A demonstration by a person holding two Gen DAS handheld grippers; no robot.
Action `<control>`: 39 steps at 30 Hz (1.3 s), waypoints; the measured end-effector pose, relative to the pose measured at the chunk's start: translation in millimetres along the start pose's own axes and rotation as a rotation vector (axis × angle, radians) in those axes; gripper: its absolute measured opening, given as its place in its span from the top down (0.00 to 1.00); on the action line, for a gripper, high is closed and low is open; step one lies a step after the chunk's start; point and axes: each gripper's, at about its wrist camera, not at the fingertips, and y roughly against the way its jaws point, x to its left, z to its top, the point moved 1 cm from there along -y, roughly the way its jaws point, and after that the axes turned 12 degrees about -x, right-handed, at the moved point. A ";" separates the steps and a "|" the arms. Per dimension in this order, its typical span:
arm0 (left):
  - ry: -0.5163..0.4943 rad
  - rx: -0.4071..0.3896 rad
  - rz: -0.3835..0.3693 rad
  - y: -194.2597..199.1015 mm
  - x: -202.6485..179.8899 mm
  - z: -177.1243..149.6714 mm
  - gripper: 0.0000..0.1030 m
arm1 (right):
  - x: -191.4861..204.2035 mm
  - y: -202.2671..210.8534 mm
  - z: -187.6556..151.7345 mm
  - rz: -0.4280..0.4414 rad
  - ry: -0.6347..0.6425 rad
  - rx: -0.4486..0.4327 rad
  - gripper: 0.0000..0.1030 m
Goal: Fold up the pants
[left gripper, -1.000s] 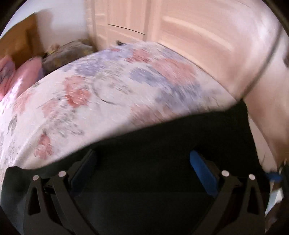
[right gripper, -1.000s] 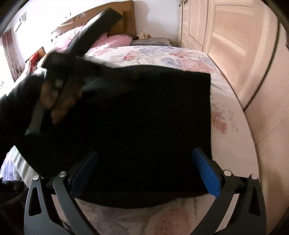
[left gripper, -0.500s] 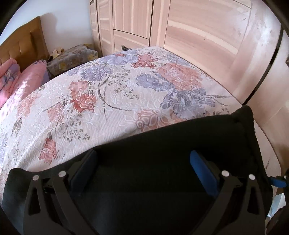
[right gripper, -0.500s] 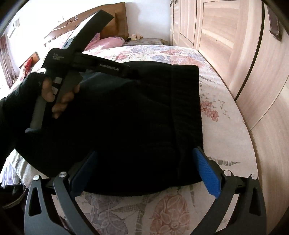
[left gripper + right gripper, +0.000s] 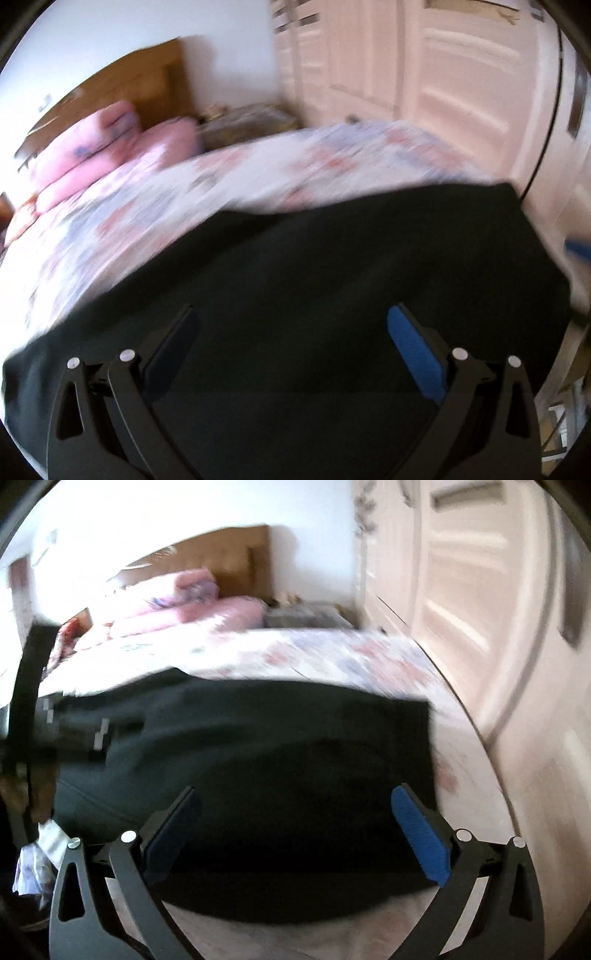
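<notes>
Seemingly near done: black fabric pants (image 5: 258,786) folded into a flat rectangle on floral bedspread (image 5: 332,657), both two-finger grippers (image 5: 291,350) (image 5: 295,834) spread wide at six o'clock, gripping nothing, tidying perhaps left.

The left tongs (image 5: 291,339) stand wide open, their two fingers spread far apart with nothing caught between the blue pads (image 5: 413,354). The right tongs (image 5: 295,823) are spread just as wide, both fingers angled outward, empty between them. In the right wrist view the left tongs show again at the far left edge as a dark, blurred shape, with what seems to be the person's left hand (image 5: 33,794) wrapped around the handle below; the smear makes the grip hard to judge.
</notes>
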 end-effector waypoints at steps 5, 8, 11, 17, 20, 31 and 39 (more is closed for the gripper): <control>0.065 0.050 0.117 30.0 56.4 -51.9 0.01 | 51.5 -17.6 6.9 0.070 0.051 0.018 0.04; 0.112 0.065 0.151 40.7 79.4 -71.4 0.01 | 71.8 -22.4 0.3 0.083 0.062 0.046 0.04; 0.141 0.081 0.171 44.8 96.9 -88.9 0.01 | 82.9 -27.9 -9.2 0.086 0.078 0.083 0.04; 0.212 0.070 0.130 47.8 109.9 -100.6 0.01 | 71.7 -39.4 -38.8 0.069 0.062 0.174 0.04; 0.217 0.052 0.115 47.8 108.9 -102.7 0.01 | 72.9 -30.7 -38.8 0.060 0.091 0.194 0.04; 0.213 0.018 0.111 48.3 106.0 -104.9 0.01 | 82.6 -27.4 -39.5 0.014 0.137 0.196 0.04; 0.214 -0.026 0.107 51.6 105.5 -109.3 0.01 | 137.9 -26.5 -2.4 0.066 0.192 0.106 0.04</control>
